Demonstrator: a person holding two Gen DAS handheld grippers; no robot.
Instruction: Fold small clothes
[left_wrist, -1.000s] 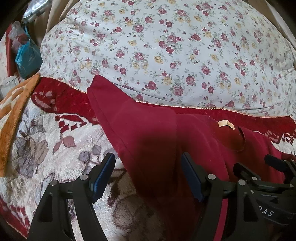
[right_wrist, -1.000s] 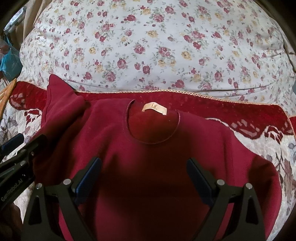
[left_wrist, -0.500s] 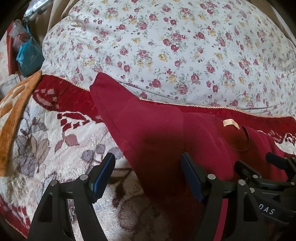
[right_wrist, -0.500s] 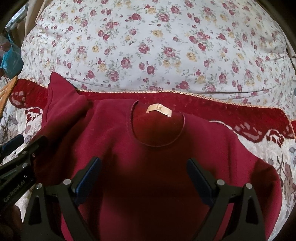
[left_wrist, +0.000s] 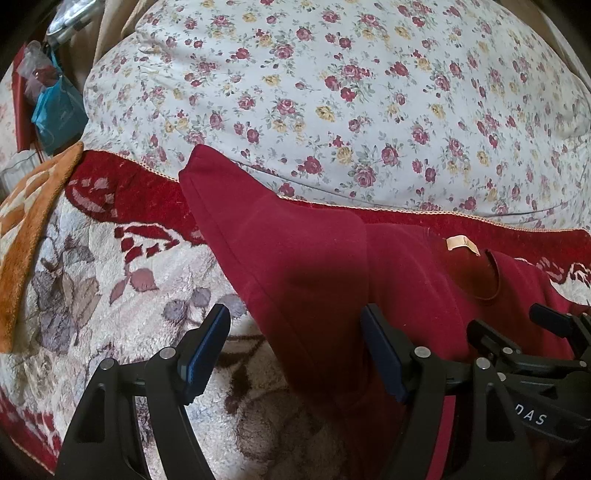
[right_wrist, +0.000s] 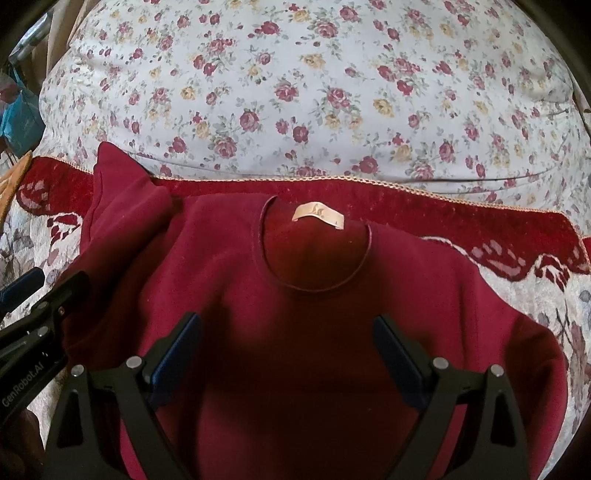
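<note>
From your left wrist camera, your left gripper (left_wrist: 293, 350) has its jaws spread wide and released, with nothing clamped. Its blue-padded fingers (left_wrist: 205, 350) hover over the edge of the dark red fleece long-sleeved top (left_wrist: 303, 266): the left pad is above the cream plush blanket with grey leaves and a red border (left_wrist: 92, 280), the right pad above the red fabric. Whether either pad touches the cloth I cannot tell. You are holding the tool tilted steeply downward. The top's sleeve runs up and away, its cuff end lying on the white quilt printed with small red and yellow roses (left_wrist: 332, 85). The tan neck label (left_wrist: 461, 244) shows to the right, and your right gripper (left_wrist: 517, 343) juts in at the lower right. An orange and cream rug (left_wrist: 33, 221) lies at the left edge, with a blue plastic bag (left_wrist: 55, 114) beyond it.

From your right wrist camera, your right gripper (right_wrist: 288, 358) is also released, jaws wide, centred above the chest of the top (right_wrist: 295, 332) just below the round neckline. Nothing sits between the pads (right_wrist: 395, 360). This tool too points steeply down. The top lies spread face up on the blanket (right_wrist: 554, 302), collar towards the quilt (right_wrist: 314, 85), and your left gripper (right_wrist: 37, 295) enters at the left edge.
</note>
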